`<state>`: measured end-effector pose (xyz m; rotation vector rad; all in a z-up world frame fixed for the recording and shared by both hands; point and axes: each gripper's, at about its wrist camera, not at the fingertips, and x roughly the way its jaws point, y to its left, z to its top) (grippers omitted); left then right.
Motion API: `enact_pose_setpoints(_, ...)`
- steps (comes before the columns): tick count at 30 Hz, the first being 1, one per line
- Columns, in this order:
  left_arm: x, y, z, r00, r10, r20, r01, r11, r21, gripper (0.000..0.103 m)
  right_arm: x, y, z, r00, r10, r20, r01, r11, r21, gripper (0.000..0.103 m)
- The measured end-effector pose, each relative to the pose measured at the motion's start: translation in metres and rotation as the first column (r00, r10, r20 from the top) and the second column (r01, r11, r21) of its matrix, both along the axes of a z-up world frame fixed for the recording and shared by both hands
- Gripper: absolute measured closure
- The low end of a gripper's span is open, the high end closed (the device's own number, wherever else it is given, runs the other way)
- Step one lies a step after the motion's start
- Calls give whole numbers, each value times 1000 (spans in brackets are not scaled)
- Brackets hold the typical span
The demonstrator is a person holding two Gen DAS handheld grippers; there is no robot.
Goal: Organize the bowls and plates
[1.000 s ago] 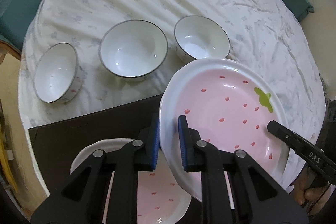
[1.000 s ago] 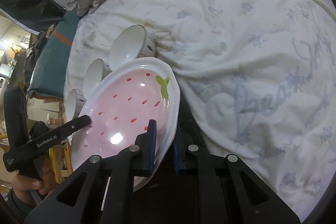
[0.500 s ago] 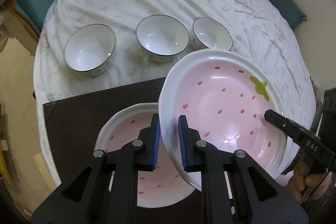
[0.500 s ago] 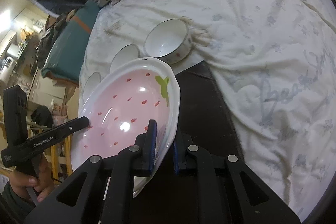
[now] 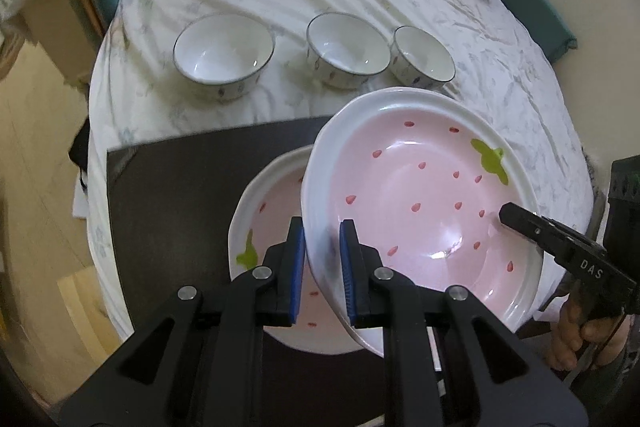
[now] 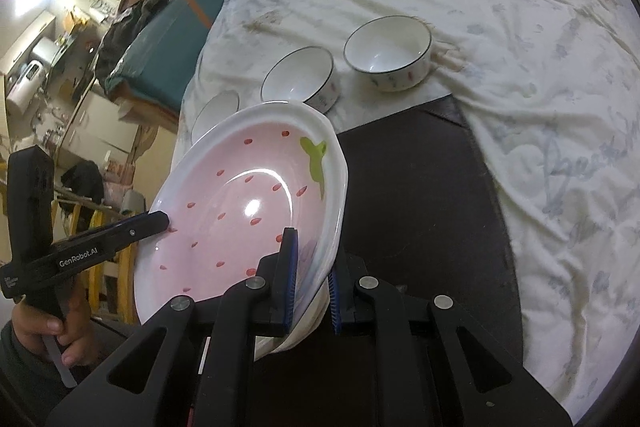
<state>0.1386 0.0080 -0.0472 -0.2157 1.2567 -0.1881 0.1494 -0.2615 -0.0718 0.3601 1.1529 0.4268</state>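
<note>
you hold the upper strawberry plate (image 5: 420,203) by opposite rims, left tongs (image 5: 322,267) and right tongs (image 6: 310,281) both clamped tight on it, tilted above the lower plate (image 5: 272,227) on the dark board (image 5: 168,195); next, level it, lower squarely and nest it

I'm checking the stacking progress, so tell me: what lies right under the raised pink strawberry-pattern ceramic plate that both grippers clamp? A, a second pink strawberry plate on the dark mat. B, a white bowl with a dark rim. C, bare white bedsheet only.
A: in the left wrist view a second pink strawberry plate rests on the dark mat, partly beneath the raised plate.
</note>
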Motion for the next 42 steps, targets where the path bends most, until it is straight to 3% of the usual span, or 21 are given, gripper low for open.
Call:
enact_pose_setpoints(9, -2, 14, -10, 999, 41, 0, -41, 999, -1, 90, -5, 20, -8, 1000, 19, -25, -20, 999, -35, 87)
enact_pose_setpoints(18, 1, 21, -23, 997, 73, -39, -73, 997, 14, 89, -6, 36, -10, 1000, 16, 8, -15, 996, -89, 88)
enact_pose_setpoints(40, -12, 11, -68, 988, 39, -151, -13, 986, 167, 89, 0, 49, -65, 988, 93, -127, -107, 988, -108, 88)
enact_pose_setpoints(42, -12, 2, -60, 992, -28, -123, 39, 996, 83, 92, -1, 51, -68, 986, 101, -135, -118, 986, -120, 88)
